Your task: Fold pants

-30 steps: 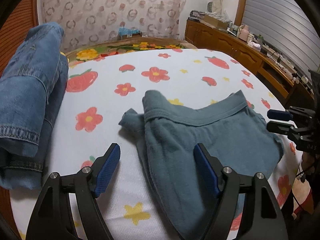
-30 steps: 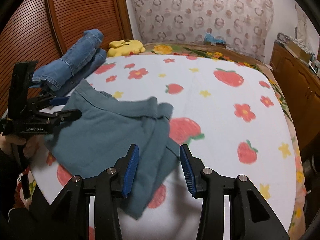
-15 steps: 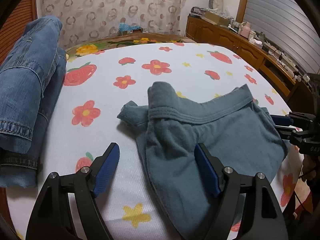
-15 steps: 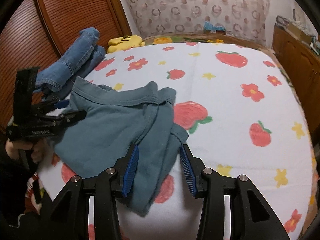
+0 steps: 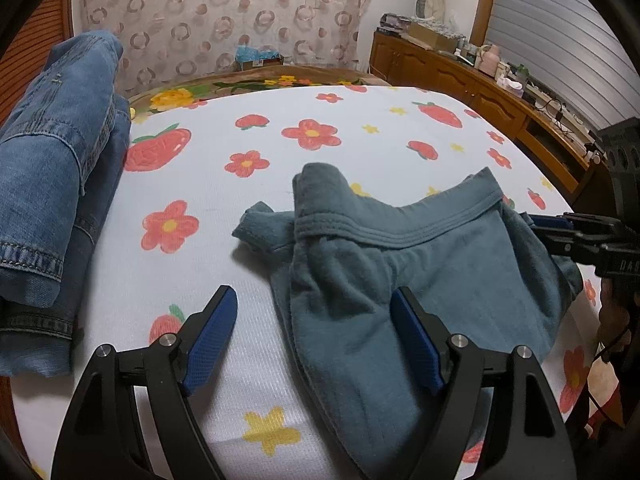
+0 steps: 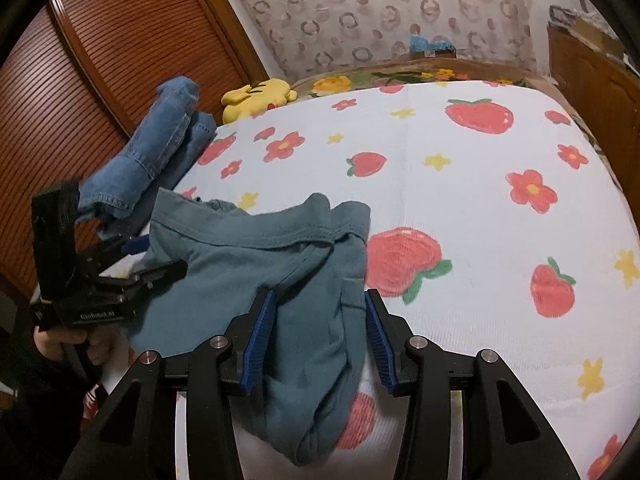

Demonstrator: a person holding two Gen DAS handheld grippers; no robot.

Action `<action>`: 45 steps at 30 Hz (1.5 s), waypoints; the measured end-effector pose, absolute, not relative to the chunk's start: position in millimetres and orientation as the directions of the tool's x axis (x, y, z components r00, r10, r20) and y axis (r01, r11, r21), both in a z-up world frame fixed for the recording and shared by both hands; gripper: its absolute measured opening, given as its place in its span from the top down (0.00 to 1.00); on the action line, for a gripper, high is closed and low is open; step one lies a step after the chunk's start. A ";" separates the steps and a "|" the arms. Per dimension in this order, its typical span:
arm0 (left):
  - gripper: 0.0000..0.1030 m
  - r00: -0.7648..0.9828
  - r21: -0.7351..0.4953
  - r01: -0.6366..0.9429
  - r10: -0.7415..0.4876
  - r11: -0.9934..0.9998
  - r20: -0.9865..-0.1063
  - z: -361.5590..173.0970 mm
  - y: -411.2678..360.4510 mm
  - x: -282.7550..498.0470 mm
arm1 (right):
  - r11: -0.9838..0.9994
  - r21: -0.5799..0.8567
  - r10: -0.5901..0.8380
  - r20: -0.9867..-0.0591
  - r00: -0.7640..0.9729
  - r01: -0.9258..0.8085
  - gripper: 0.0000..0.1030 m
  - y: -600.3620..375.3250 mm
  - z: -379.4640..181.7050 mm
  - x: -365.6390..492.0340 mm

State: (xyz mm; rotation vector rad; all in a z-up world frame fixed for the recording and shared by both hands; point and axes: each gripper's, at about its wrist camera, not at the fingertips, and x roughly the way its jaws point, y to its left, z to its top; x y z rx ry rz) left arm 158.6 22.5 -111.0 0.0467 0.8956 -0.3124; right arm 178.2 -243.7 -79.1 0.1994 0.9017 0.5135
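Note:
Teal fleece pants (image 5: pixel 384 280) lie rumpled on the flowered bedsheet (image 5: pixel 248 128), waistband toward the far side, one leg running down toward the near edge. My left gripper (image 5: pixel 316 332) is open, its right pad over the pants' leg, its left pad above bare sheet. My right gripper (image 6: pixel 318 332) is open and straddles the pants (image 6: pixel 260 264) near their crotch. In the left wrist view the right gripper (image 5: pixel 560 232) shows at the pants' right edge. In the right wrist view the left gripper (image 6: pixel 156 260) shows at the pants' left edge.
A pile of folded blue jeans (image 5: pixel 52 168) lies along the bed's left side, also in the right wrist view (image 6: pixel 160 152). A yellow plush toy (image 6: pixel 256 96) sits by the headboard. A wooden cabinet (image 5: pixel 480 88) stands to the right, a slatted wardrobe door (image 6: pixel 100 60) to the left.
Both grippers have moved in closer over the pants. The pants' waistband has shifted slightly and bunched up more at its left end.

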 end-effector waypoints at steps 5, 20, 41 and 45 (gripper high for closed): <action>0.22 0.583 -0.090 0.287 -0.248 0.954 -0.774 -111.1 22.1 158.8 | 0.874 0.383 0.485 -0.689 0.538 -0.299 0.48 -255.1 -77.8 180.4; 0.21 0.581 -0.101 0.289 -0.258 0.952 -0.772 -111.2 23.2 160.8 | 0.926 0.192 0.352 -0.748 0.563 -0.324 0.47 -227.5 -75.0 166.6; 0.74 0.543 -0.246 0.306 -0.381 0.920 -0.748 -105.6 28.8 178.8 | 0.894 0.280 0.435 -0.731 0.526 -0.351 0.67 -220.3 -78.7 171.8; 0.85 0.564 -0.185 0.335 -0.354 0.924 -0.746 -94.5 18.8 168.2 | 0.879 0.288 0.460 -0.721 0.518 -0.379 0.86 -219.3 -78.9 173.2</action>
